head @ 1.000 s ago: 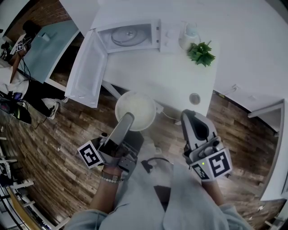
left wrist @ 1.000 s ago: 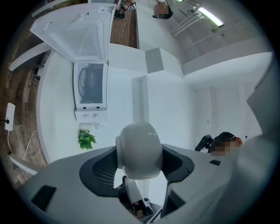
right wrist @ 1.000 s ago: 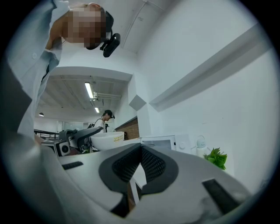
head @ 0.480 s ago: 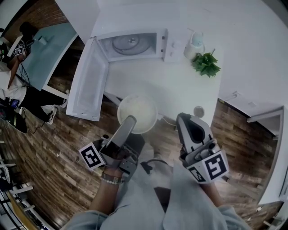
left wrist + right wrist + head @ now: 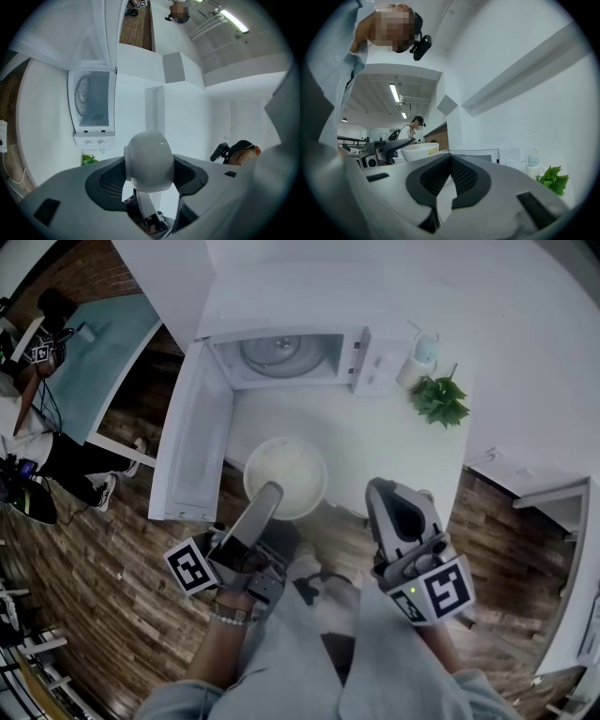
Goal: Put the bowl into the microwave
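A white bowl (image 5: 286,474) hangs above the table's near edge, with my left gripper (image 5: 270,495) shut on its near rim. In the left gripper view the bowl (image 5: 149,161) fills the gap between the dark pads of the left gripper (image 5: 150,174). The white microwave (image 5: 291,357) stands open at the back of the table, its door (image 5: 192,442) swung out to the left and the glass turntable showing inside. My right gripper (image 5: 394,501) is level beside the bowl, shut and empty. The right gripper (image 5: 451,159) shows its pads pressed together in its own view, with the bowl (image 5: 419,151) to their left.
On the white table (image 5: 375,442), a green plant (image 5: 441,399) and a small bottle (image 5: 424,348) stand right of the microwave. The open door juts past the table's left edge. A teal table (image 5: 103,334) and a person (image 5: 37,343) are at far left, over wood floor.
Both grippers and the bowl have come closer to the table and the open microwave, which now lie lower in the head view. The hold on the bowl is unchanged.
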